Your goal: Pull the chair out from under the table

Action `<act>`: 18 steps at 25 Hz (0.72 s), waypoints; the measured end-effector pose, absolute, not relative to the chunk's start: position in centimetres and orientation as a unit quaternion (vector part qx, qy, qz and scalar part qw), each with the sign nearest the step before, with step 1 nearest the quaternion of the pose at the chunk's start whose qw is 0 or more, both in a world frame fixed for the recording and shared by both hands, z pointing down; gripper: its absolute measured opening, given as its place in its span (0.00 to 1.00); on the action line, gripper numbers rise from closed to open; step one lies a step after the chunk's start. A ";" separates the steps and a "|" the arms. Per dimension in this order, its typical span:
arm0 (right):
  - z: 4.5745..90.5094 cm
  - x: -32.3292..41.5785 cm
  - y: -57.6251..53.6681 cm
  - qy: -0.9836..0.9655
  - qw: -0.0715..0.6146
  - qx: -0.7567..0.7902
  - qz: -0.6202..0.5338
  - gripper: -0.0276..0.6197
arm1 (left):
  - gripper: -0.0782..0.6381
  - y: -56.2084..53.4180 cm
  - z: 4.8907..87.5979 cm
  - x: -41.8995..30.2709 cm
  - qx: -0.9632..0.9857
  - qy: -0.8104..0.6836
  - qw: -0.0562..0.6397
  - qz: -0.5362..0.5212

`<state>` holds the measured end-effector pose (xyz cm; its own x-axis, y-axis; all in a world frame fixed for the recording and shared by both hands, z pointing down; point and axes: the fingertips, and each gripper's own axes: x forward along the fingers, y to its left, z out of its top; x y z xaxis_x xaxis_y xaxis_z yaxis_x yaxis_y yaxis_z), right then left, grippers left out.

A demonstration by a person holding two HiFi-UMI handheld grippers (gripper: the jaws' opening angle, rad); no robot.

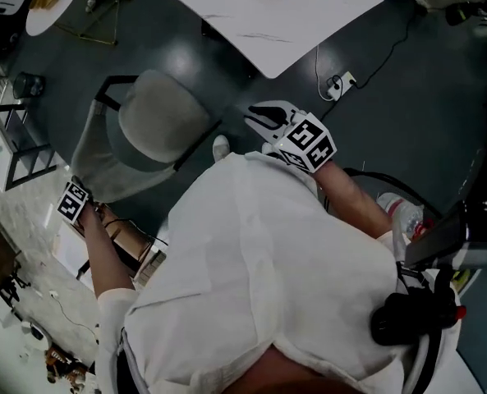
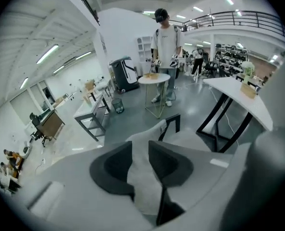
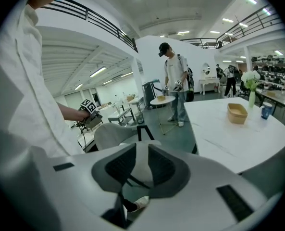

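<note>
Left claw (image 2: 141, 147): jaws apart, over top edge of chair (image 1: 149, 130), nothing pinched | right claw (image 3: 141, 154): open, empty | chair: on floor, clear of counter (image 1: 296, 23) corner | risk: chair could be snagged and tipped if left claw is swung low.

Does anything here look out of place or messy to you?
Only mildly: the grey chair stands clear of the white table, turned at an angle to its edge, and a power strip with its cable lies loose on the floor beside the table.
</note>
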<state>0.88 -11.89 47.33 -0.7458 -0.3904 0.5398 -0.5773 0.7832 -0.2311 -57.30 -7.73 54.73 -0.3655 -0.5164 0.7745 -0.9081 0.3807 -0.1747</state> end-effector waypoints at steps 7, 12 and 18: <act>45.9 3.1 -12.5 -0.928 0.239 0.224 0.175 0.13 | 0.12 -7.7 49.8 -44.8 0.539 -0.756 0.291 0.231; 46.2 4.3 -10.7 -0.938 0.240 0.187 0.163 0.11 | 0.12 -6.4 47.7 -34.9 0.599 -0.729 0.281 0.176; 46.5 5.3 -7.6 -0.949 0.245 0.139 0.145 0.10 | 0.12 -3.2 46.1 -22.9 0.668 -0.680 0.279 0.116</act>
